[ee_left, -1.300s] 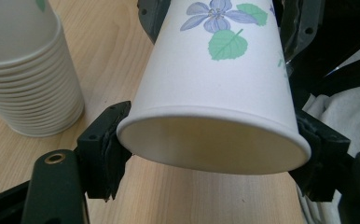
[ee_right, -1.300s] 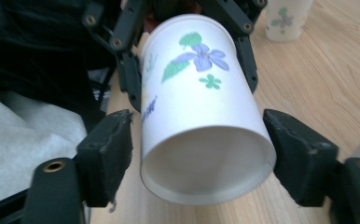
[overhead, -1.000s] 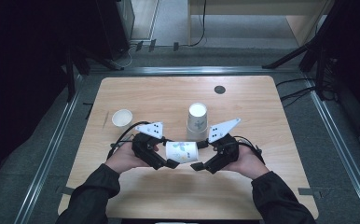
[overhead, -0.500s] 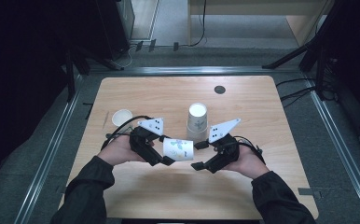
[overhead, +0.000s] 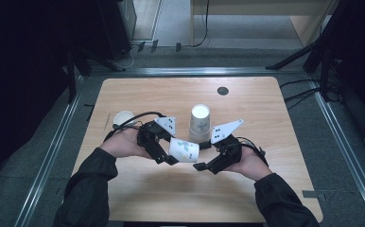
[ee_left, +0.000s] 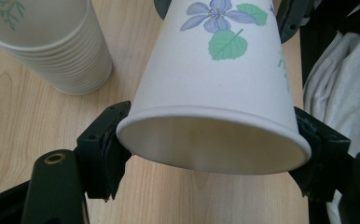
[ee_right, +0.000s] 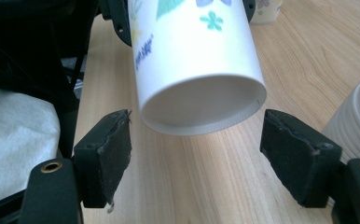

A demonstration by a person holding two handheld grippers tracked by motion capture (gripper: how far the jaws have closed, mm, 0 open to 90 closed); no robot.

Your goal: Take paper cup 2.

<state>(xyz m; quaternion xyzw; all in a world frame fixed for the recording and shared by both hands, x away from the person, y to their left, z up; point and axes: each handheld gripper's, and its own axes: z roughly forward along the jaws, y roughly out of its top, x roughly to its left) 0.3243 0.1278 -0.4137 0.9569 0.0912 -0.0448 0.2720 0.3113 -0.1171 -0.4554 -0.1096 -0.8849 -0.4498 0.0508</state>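
Between the left gripper's (overhead: 171,158) fingers (ee_left: 104,144) the flowered paper cup (overhead: 184,150) is pinched at its rim, already off the stack of cups (overhead: 199,124), while the right gripper (overhead: 204,163) stands spread just clear of its base; placing it remains.

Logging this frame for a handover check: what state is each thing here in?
Flowered paper cup: lying sideways, lifted, clamped at its rim.
Left gripper: shut on the cup's rim.
Right gripper: open, pads clear of the cup's base.
Cup stack: upside down on the table.
Small cup: upright, mouth open.
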